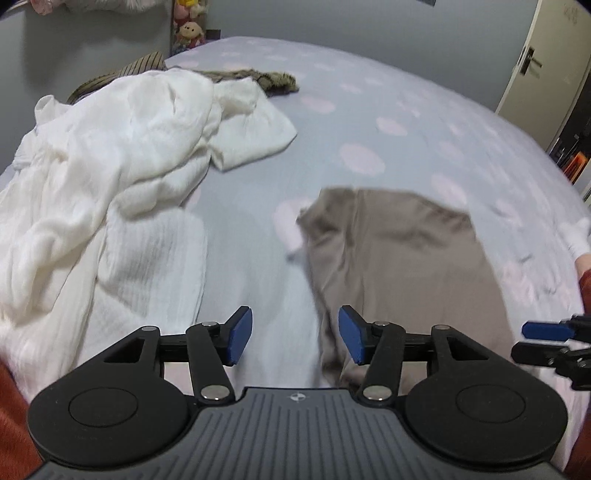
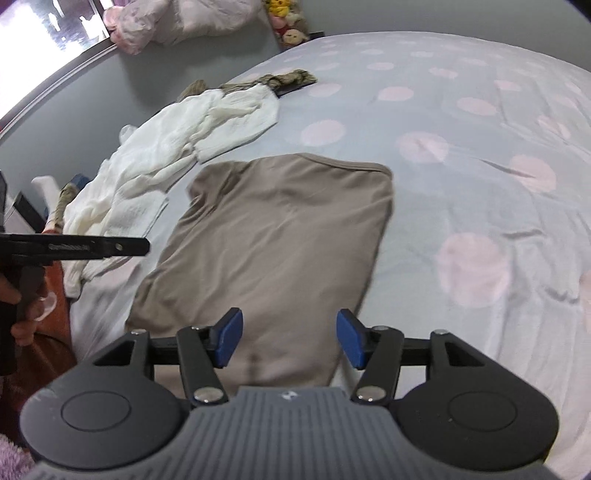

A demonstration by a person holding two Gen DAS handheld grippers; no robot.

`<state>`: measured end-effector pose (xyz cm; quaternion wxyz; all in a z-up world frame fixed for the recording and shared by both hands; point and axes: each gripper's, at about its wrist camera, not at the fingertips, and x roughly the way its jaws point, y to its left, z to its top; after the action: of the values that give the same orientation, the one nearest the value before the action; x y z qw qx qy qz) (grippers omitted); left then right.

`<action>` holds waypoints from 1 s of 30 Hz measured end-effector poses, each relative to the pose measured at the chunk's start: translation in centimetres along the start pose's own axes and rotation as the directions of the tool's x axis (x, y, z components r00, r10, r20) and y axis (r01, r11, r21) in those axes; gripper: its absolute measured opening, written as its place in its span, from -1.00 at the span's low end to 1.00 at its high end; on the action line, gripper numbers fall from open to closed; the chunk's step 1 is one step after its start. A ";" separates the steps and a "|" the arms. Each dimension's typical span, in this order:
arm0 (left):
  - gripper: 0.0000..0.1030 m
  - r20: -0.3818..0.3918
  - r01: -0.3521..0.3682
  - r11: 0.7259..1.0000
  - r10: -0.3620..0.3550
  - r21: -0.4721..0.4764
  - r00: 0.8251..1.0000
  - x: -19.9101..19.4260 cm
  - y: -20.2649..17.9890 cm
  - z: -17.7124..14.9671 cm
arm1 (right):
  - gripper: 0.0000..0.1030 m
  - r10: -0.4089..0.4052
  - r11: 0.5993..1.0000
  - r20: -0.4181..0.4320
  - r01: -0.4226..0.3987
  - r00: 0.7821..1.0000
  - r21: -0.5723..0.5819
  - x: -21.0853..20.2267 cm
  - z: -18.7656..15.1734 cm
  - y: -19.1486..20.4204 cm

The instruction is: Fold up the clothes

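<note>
A taupe top lies flat on the bed, folded into a rough rectangle with its neckline edge at the far side. The bed's sheet is pale grey-blue with pink dots. The right gripper hangs over the top's near end, its blue pads spread wide with nothing between them. The left gripper is spread just as wide and empty, poised over the bare sheet at the top's left edge; one pad sits above the sheet, the other above the cloth. In the left view the right gripper shows at the frame's right edge, seen side-on.

To the left of the top lies a heap of white clothes, crumpled, with one folded white piece at its near edge. Beyond the heap, a brown knitted garment rests on the sheet, partly tucked under the white cloth. Plush toys stand against the grey wall at the bed's far corner, and a door shows at the right.
</note>
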<state>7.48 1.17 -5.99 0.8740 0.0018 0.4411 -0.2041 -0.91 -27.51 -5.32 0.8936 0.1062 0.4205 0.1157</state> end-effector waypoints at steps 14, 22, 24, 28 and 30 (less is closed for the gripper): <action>0.00 0.008 0.060 0.996 -0.059 -0.065 0.998 4.7 2.2 2.9 | 0.18 -0.061 0.998 -0.026 0.061 0.998 0.009 1.8 1.1 -1.0; 0.00 0.012 0.031 0.998 -0.030 -0.048 0.999 7.4 3.3 4.4 | 0.23 -0.079 0.996 -0.050 0.080 0.996 0.026 3.2 1.2 -1.7; 0.00 0.020 0.010 0.999 -0.009 -0.036 1.000 7.9 3.5 4.6 | 0.25 -0.083 0.996 -0.053 0.085 0.995 0.031 3.5 1.5 -1.8; 0.00 0.052 0.006 0.998 -0.003 -0.056 0.999 7.0 3.7 4.4 | 0.26 -0.085 0.995 -0.033 0.086 0.996 0.047 3.5 1.9 -2.4; 0.00 0.068 0.022 0.997 -0.017 -0.076 0.998 6.0 3.8 4.2 | 0.26 -0.083 0.995 -0.015 0.084 0.996 0.055 3.4 2.2 -2.6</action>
<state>15.22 1.70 -8.77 0.8857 -0.0430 0.4190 -0.1955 3.25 -29.18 -7.13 0.8917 0.1124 0.4332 0.0673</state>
